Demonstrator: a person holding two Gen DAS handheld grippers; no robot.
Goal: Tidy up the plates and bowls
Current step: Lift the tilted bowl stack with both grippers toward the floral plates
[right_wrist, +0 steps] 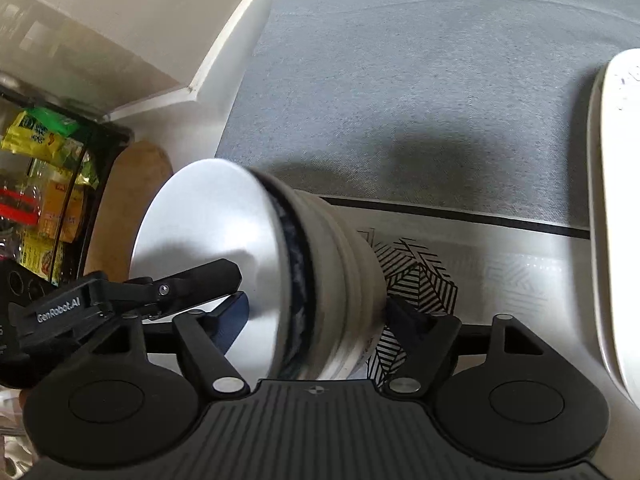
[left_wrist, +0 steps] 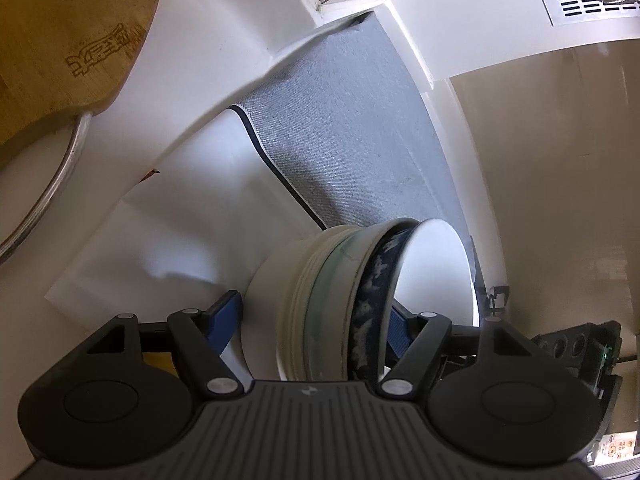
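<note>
Nearest in both wrist views is a stack of nested bowls, tipped on its side and held off the counter between the two tools. The left gripper has its blue pads on opposite ends of the stack, one against the base of the outermost white bowl and one near the rim of the innermost, so it appears clamped along the stack's length. The right gripper grips the same stack in the same way, with the left tool's black finger visible across the innermost bowl's mouth. The stack counts at least three bowls (a white ribbed one, a pale green one and one with a dark blue patterned band). Just beneath lies a white mat with a black striped design, and beyond it a grey cloth covering the counter. Farther off are a wooden board and a white tray at the edge. The gathering looks done; setting the stack down upright in its place seems to remain. No plates are in view.
</note>
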